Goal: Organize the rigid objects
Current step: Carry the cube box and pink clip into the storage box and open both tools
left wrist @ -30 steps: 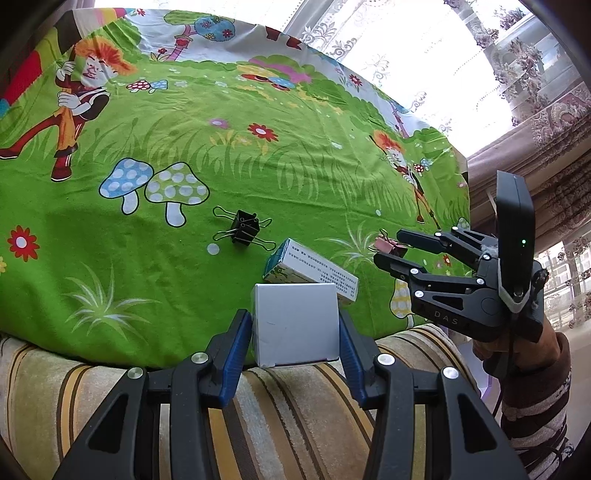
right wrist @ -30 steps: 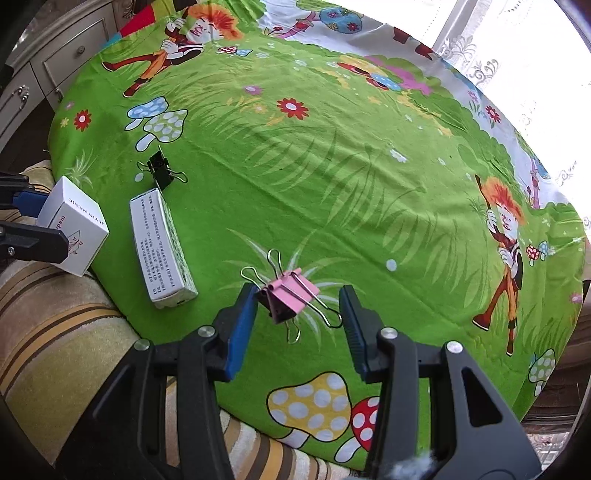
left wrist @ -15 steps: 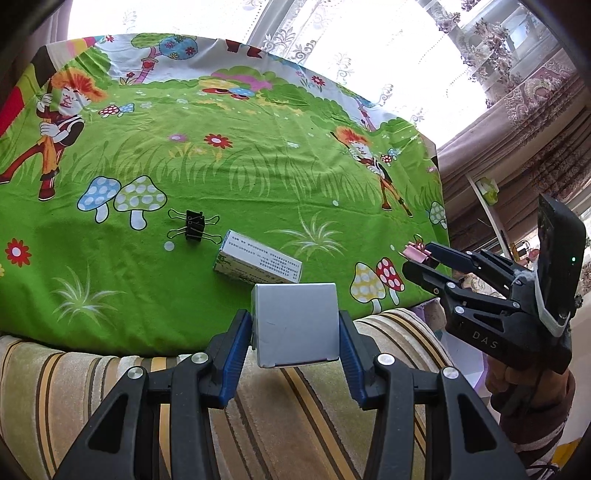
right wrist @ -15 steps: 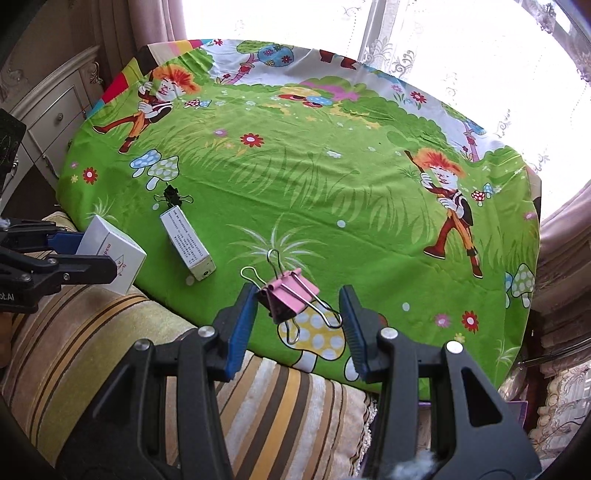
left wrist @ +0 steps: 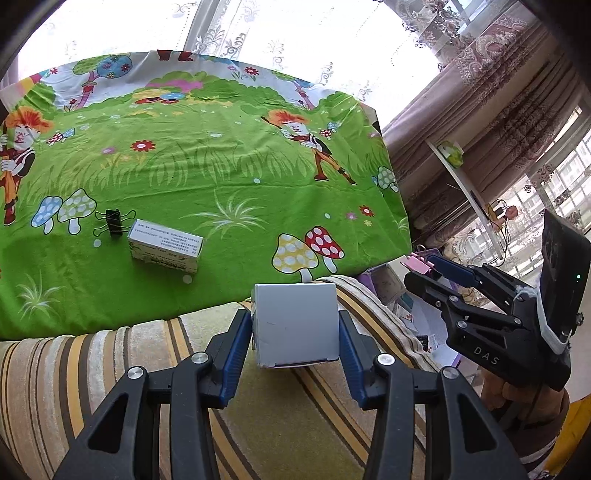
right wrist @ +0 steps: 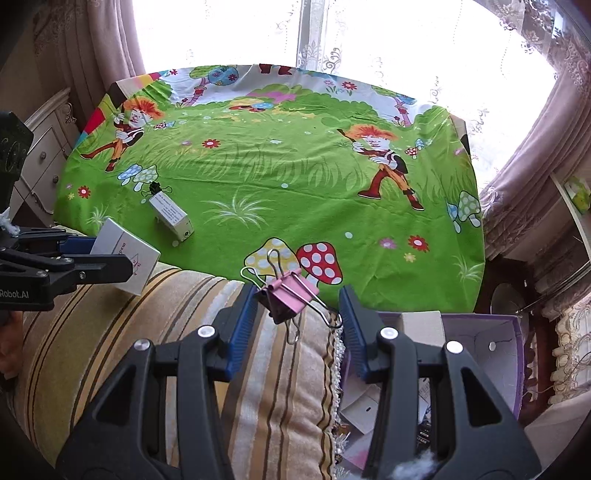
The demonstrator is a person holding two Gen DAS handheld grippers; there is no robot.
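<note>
- Left gripper [left wrist: 295,328]: its blue pads are closed on the two sides of a small white box [left wrist: 295,325]. The box is lifted clear, over the striped cushion [left wrist: 110,369] at the near edge of the green cloth [left wrist: 221,177].
- Right gripper [right wrist: 295,317]: a pink binder clip [right wrist: 286,295] sits pinched between its pads, the left pad on the clip body and one wire handle against the right pad. The clip hangs above the cushion's fringed right edge, off the cloth.
- In the left wrist view the right gripper [left wrist: 424,267] stands to the right of the box and apart from it, out past the cloth's right-hand corner.
- Still lying on the cloth, near its front left edge: a long white carton [left wrist: 166,247] flat on its side, and a black binder clip [left wrist: 112,223] just beside the carton's far left end. Whether the two touch cannot be told.
- The rest of the cloth is bare printed fabric out to its far edge under the window curtains [right wrist: 332,33].
- Below and right of the right gripper an open purple box [right wrist: 480,339] stands on the floor beside the cushion, with papers inside.
- A white drawer cabinet [right wrist: 44,155] borders the cloth on its left side, and heavy drapes close in on the right.
</note>
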